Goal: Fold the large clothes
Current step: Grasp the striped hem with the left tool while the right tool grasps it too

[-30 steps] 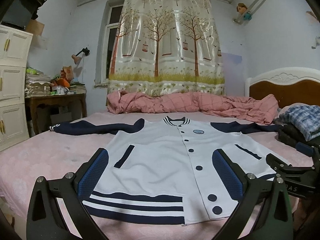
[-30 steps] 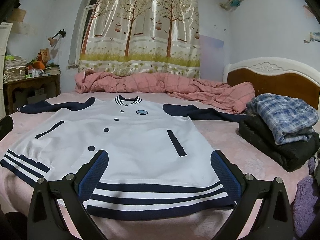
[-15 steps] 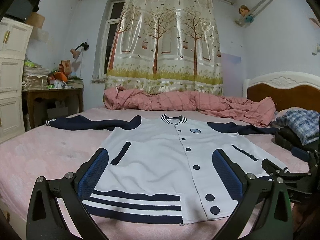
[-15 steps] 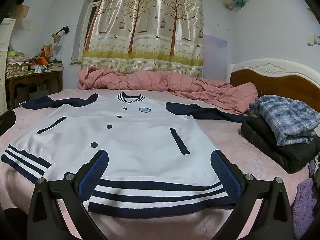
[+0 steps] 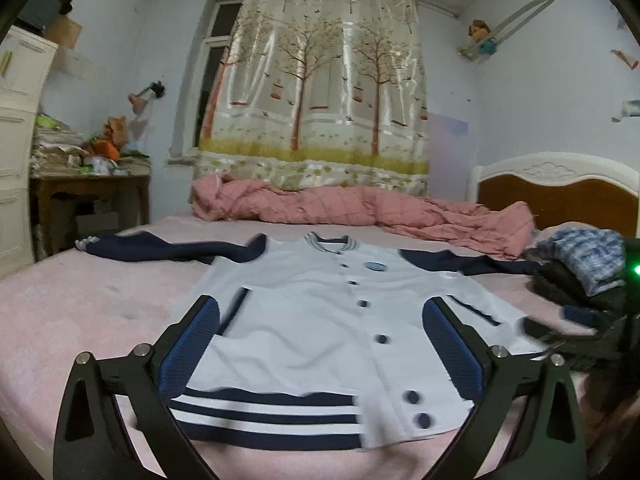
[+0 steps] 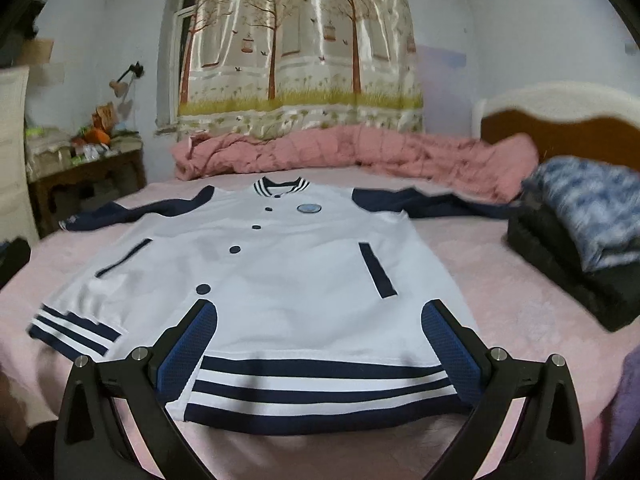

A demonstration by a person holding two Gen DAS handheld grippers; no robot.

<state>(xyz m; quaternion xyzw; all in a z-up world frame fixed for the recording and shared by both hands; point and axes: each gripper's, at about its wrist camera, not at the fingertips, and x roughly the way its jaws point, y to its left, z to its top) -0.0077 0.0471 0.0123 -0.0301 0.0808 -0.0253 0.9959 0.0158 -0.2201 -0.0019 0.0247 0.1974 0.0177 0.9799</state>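
Observation:
A white varsity jacket (image 5: 312, 320) with navy sleeves, dark buttons and a striped hem lies flat and face up on the pink bed (image 5: 80, 312), collar toward the far side. My left gripper (image 5: 320, 344) hovers open over the hem's left half, nothing between its blue pads. In the right wrist view the same jacket (image 6: 280, 280) spreads out, and my right gripper (image 6: 320, 344) hangs open above the hem's right half, holding nothing. The right gripper's black body (image 5: 580, 336) shows at the right edge of the left wrist view.
A crumpled pink quilt (image 5: 360, 208) lies along the bed's far side under a tree-print curtain (image 5: 316, 100). A stack of folded clothes (image 6: 588, 232) sits at the right by the headboard (image 6: 560, 128). A cluttered wooden table (image 5: 88, 188) and white drawers (image 5: 16, 140) stand left.
Both grippers have dropped lower and nearer the bed; the jacket looks flatter and closer. Both stay open, and the jacket has not moved.

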